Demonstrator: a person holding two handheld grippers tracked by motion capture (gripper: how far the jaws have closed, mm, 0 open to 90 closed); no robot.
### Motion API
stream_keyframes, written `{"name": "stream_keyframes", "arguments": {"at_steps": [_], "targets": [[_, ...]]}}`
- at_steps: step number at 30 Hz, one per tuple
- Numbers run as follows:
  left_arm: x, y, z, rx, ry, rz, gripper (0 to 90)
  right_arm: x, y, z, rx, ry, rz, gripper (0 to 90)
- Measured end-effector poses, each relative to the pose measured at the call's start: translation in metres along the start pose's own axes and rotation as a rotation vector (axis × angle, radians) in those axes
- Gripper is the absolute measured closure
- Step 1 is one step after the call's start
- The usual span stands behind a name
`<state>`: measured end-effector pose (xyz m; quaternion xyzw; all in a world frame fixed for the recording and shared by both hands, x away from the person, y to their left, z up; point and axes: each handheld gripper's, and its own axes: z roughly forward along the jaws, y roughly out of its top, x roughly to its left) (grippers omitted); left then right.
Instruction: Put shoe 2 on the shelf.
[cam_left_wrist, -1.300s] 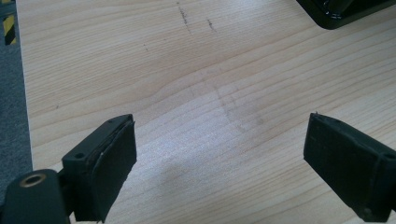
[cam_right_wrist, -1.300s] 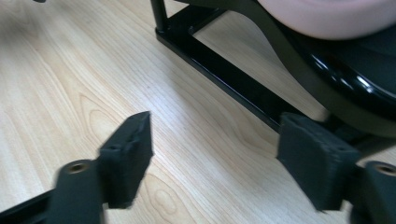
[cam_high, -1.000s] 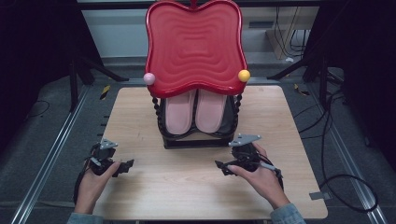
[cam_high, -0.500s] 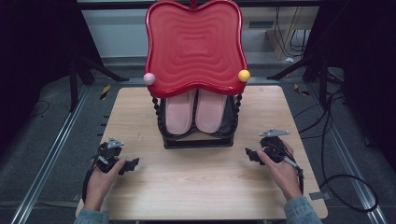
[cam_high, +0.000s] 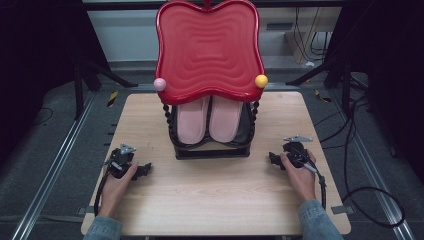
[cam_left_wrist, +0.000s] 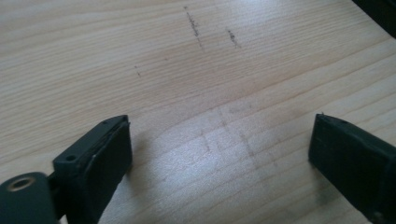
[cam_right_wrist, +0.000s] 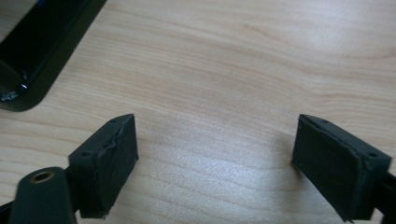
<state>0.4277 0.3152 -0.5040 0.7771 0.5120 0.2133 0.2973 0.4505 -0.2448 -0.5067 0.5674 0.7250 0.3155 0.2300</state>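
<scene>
1. A light wooden tabletop (cam_high: 210, 200) is seen from above, with a black rack (cam_high: 210, 147) standing at its middle, towards the far edge.
2. A large red wavy-edged tray (cam_high: 208, 47) is carried on top of the rack; a pink ball (cam_high: 159, 84) is seen at the tray's near left corner and a yellow ball (cam_high: 261, 80) at its near right corner.
3. Two pink insoles (cam_high: 209, 119) are laid side by side inside the rack, under the tray, touching or nearly touching along their inner edges.
4. The left hand-held gripper (cam_high: 142, 170) is held low over the tabletop near the left edge, level with the front of the rack, in the person's left hand (cam_high: 116, 186).
5. In the left gripper view its jaws are spread wide, and bare wood with faint pencil marks (cam_left_wrist: 210, 32) is seen between them; nothing is held.
6. The right hand-held gripper (cam_high: 273, 160) is held near the right edge, just off the rack's near right corner, in the person's right hand (cam_high: 300, 172).
7. In the right gripper view its jaws are likewise set wide apart over bare wood with nothing between them, and a black rounded corner of the rack's base (cam_right_wrist: 32, 56) is seen at the upper left.
8. Denim cuffs (cam_high: 316, 222) are seen at the near edge of the tabletop.
</scene>
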Motion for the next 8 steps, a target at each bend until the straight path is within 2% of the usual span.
{"name": "stream_keyframes", "arguments": {"at_steps": [4, 6, 8], "targets": [[0.0006, -0.0022, 0.0034, -0.032, -0.002, 0.001, 1.1, 0.0033, -0.0057, 0.0032, -0.042, -0.030, -0.013, 11.2], [0.0007, -0.0033, 0.0040, -0.045, -0.004, -0.003, 0.0, 0.0034, -0.0059, 0.0031, -0.040, -0.033, -0.012, 9.5], [0.0008, -0.0034, 0.0038, -0.042, -0.004, 0.001, 0.0, 0.0036, -0.0059, 0.0038, -0.029, -0.047, 0.010, 4.5]]}}
